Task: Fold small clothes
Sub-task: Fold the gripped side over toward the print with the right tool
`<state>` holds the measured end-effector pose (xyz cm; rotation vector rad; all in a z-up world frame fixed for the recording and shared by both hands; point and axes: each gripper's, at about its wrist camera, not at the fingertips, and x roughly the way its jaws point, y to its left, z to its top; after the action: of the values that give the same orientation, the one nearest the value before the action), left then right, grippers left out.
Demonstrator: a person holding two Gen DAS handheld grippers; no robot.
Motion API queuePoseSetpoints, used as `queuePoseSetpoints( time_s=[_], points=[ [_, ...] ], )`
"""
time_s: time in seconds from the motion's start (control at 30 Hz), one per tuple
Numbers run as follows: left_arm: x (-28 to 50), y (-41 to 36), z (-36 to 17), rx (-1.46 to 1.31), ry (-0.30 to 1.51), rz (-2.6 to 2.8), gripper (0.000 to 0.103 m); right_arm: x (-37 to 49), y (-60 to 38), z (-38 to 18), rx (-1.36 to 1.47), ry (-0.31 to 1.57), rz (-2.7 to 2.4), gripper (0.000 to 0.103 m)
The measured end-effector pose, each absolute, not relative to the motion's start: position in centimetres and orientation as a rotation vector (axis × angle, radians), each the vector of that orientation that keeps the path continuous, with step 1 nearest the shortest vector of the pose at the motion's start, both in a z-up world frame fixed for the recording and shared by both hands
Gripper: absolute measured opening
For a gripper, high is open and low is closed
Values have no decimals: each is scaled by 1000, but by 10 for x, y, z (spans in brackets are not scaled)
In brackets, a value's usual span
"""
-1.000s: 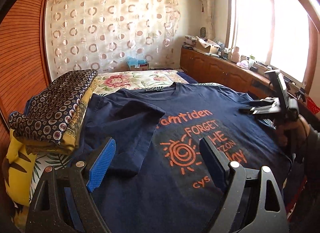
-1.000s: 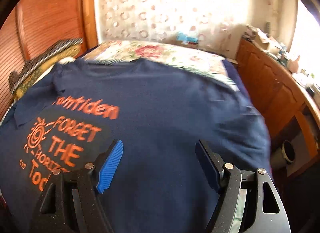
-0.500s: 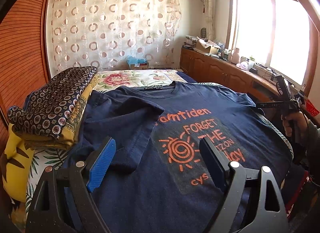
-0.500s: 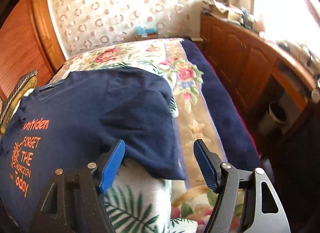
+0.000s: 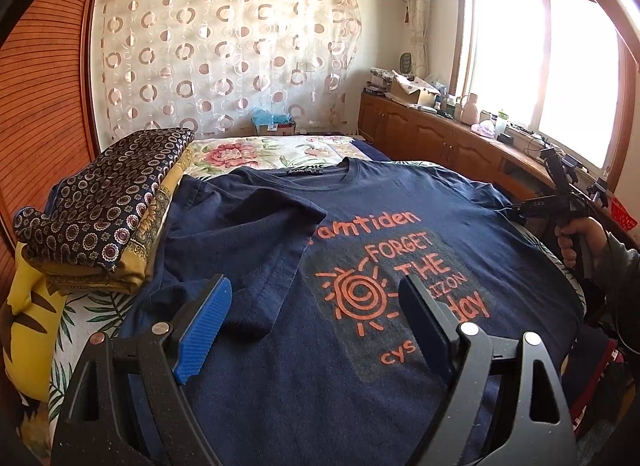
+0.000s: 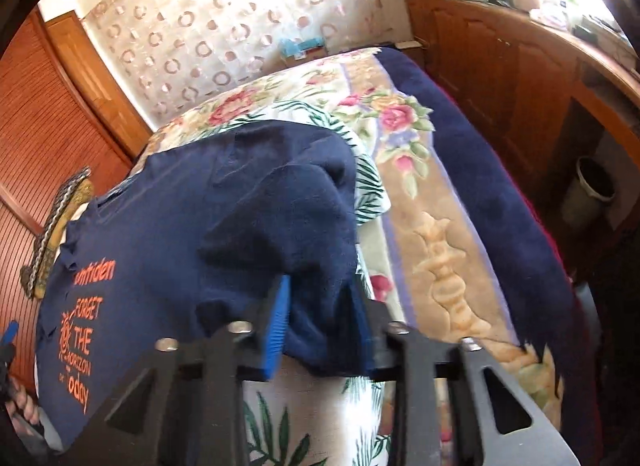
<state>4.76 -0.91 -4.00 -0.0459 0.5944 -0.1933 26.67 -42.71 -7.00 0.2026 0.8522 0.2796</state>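
A navy T-shirt (image 5: pixel 360 266) with orange print lies face up on the bed, neck at the far end. Its left sleeve (image 5: pixel 248 234) is folded in over the chest. My left gripper (image 5: pixel 316 306) is open and empty, hovering over the shirt's lower front. In the right wrist view my right gripper (image 6: pixel 320 314) is shut on the right sleeve (image 6: pixel 304 234) of the shirt (image 6: pixel 160 225) at the bed's right side, the cloth bunched between the jaws. The right gripper also shows in the left wrist view (image 5: pixel 516 209), at the shirt's right edge.
A stack of folded patterned cloths (image 5: pixel 104 205) sits left of the shirt on a yellow cushion (image 5: pixel 28 314). The floral bedspread (image 6: pixel 420 205) extends right of the shirt. A wooden cabinet (image 5: pixel 440 137) runs along the window side, with a bin (image 6: pixel 588 193) below.
My right gripper has swung out to the shirt's right side and closed on the right sleeve. The left gripper has stayed open over the shirt front.
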Motion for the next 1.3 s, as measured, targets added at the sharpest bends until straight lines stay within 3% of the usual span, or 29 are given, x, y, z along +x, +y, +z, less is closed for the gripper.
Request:
queuePoseSetpoints(
  time_s=[0.1, 0.47, 0.83, 0.97, 1.17, 1.3],
  points=[
    [48, -10, -40, -41, 596, -185, 86, 256, -416, -63, 88, 828, 243, 6],
    [49, -12, -44, -42, 602, -185, 86, 223, -344, -2, -136, 622, 359, 6],
    [48, -12, -39, -39, 591, -175, 87, 217, -291, -59, -199, 805, 487, 6],
    [48, -14, -41, -38, 595, -182, 86, 206, -288, -58, -203, 805, 473, 25],
    [48, -15, -42, -36, 597, -182, 87, 185, -314, -31, -182, 752, 449, 29],
    [48, -16, -43, -39, 598, -184, 87, 194, -340, -23, -159, 745, 379, 48]
  ],
)
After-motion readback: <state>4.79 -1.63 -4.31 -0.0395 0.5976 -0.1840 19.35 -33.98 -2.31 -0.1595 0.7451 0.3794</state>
